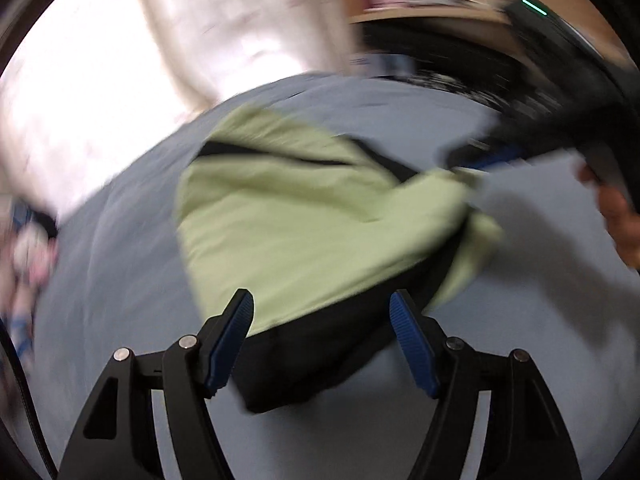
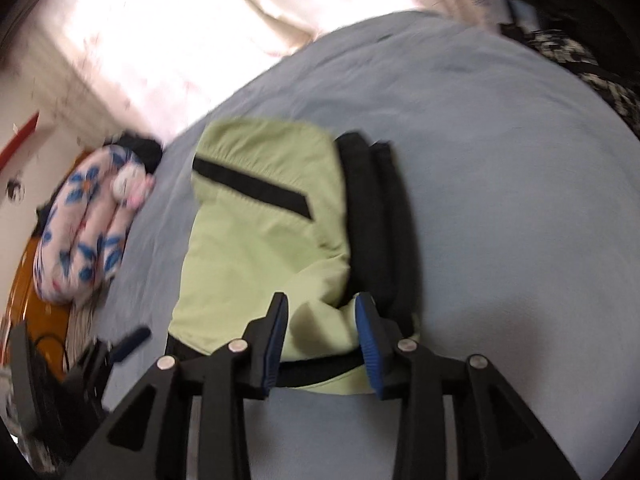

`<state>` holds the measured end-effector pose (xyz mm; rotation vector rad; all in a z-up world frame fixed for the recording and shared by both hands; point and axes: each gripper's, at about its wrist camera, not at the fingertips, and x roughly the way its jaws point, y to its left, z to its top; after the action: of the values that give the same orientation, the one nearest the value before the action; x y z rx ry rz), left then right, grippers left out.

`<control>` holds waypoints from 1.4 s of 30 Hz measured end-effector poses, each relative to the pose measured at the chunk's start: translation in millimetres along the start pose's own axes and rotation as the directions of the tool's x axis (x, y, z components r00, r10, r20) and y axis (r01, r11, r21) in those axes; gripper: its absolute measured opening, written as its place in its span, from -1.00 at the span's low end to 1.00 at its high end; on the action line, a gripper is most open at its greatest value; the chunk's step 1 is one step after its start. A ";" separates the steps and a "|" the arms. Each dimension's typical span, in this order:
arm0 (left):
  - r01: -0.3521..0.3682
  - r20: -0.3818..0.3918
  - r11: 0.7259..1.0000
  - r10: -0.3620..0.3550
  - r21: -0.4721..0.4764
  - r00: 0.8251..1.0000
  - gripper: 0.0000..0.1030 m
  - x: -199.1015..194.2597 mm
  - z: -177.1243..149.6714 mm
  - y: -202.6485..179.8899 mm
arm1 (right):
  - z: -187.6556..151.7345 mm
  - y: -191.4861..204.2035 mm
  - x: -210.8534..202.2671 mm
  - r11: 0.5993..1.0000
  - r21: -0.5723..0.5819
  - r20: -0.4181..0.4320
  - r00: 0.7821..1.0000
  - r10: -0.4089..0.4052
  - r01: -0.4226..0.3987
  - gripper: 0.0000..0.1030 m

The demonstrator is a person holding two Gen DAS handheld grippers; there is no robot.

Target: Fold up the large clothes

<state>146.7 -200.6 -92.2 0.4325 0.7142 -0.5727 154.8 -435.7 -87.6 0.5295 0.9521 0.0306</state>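
A light green garment (image 2: 256, 248) with black trim is lying folded in a compact bundle on a pale blue bed sheet (image 2: 500, 200), roughly in the middle of the bed. A black strip is running diagonally across its upper panel, and black fabric is showing along its right edge and its near edge.

The left gripper (image 1: 322, 308) is hovering over the near black edge of the garment with its 2 blue-padded jaws spread wide; nothing is being pinched between them. The right gripper (image 2: 322, 312) is hanging over the near right corner of the bundle, its jaws partly apart. A green fold is showing in the gap, but the pads are not pressing on it, so the cloth is lying released.

In the left wrist view, the right gripper is appearing blurred at the far right, with a hand (image 1: 618, 216) wrapped around its handle. A flower-patterned pillow (image 2: 80, 236) is sitting at the left edge of the bed, and pale curtains (image 2: 192, 28) are glowing behind.
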 end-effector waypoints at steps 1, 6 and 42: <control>-0.007 -0.029 0.997 0.005 -0.074 1.000 0.34 5.2 -1.1 16.8 | 5.0 2.1 9.5 1.000 -0.007 -0.037 0.999 -0.007 0.006 -0.32; -0.031 -0.089 0.955 0.005 -0.294 0.996 0.34 20.9 -11.7 73.0 | 11.6 3.5 53.8 0.999 -0.034 -0.218 0.976 -0.022 0.015 -0.32; -0.021 -0.152 0.947 -0.030 -0.319 0.988 0.34 73.5 -9.0 70.9 | -5.1 -9.3 64.1 0.998 -0.054 -0.181 0.983 0.009 -0.019 -0.95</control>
<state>231.6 -166.3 -138.2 0.1726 0.9411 -0.4194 186.6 -425.4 -143.3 0.4873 1.1221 0.1192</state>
